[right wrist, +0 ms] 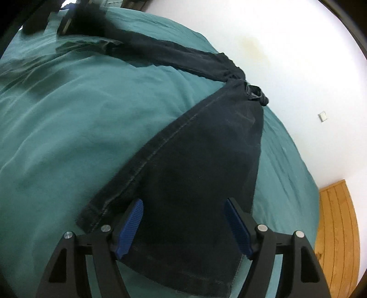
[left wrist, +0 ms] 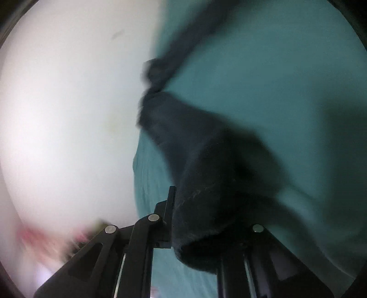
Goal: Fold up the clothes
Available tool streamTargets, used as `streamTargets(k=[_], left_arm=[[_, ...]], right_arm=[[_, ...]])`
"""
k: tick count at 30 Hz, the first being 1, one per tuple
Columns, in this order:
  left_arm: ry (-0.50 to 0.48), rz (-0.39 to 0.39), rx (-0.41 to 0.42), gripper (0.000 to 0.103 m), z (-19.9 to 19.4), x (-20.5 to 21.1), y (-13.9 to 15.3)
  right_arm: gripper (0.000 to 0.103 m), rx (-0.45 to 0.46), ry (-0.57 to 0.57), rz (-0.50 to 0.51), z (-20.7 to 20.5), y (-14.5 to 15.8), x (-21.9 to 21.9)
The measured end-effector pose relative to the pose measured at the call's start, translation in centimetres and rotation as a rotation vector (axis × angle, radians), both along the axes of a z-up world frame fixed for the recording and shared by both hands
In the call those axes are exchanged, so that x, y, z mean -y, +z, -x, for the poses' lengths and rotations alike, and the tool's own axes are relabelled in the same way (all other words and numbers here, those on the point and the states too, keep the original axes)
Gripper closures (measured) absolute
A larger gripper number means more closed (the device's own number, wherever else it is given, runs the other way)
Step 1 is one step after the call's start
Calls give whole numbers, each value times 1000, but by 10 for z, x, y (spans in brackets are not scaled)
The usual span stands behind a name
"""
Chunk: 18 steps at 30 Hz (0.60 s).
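Dark navy trousers [right wrist: 201, 160] lie spread on a teal bed sheet [right wrist: 68, 137]. One leg runs from my right gripper [right wrist: 183, 213] up to the crotch [right wrist: 250, 89]; the other leg [right wrist: 160, 52] stretches away to the upper left. My right gripper is open, its blue pads [right wrist: 130, 224] wide apart on either side of the leg's hem end, not pressing it. In the blurred left wrist view, my left gripper [left wrist: 195, 206] is shut on a bunch of the trousers [left wrist: 206, 174]. The cloth drapes over and hides its right finger.
A white wall [right wrist: 286, 45] with a small switch plate [right wrist: 323, 117] rises behind the bed. A wooden floor [right wrist: 337, 229] shows past the bed's right edge. Something dark and blurred [right wrist: 66, 20] sits at the far end of the other leg.
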<state>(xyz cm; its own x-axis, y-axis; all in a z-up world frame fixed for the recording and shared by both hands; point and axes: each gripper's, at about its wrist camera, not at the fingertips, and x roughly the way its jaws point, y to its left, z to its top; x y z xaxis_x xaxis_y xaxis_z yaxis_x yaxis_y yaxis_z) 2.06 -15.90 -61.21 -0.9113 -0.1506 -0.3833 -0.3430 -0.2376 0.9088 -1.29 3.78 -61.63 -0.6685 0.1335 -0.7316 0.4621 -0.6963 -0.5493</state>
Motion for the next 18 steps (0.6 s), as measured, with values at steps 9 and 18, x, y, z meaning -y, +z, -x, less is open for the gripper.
streamTargets(k=[9,18], left_arm=[[522,-70,-26,79,-2,114,20],[515,-379,298,25,14,77,14]], right_arm=[[32,-20,-33,-48,-14,-6,2],[32,-41,-64,-90,-25,-10,4]])
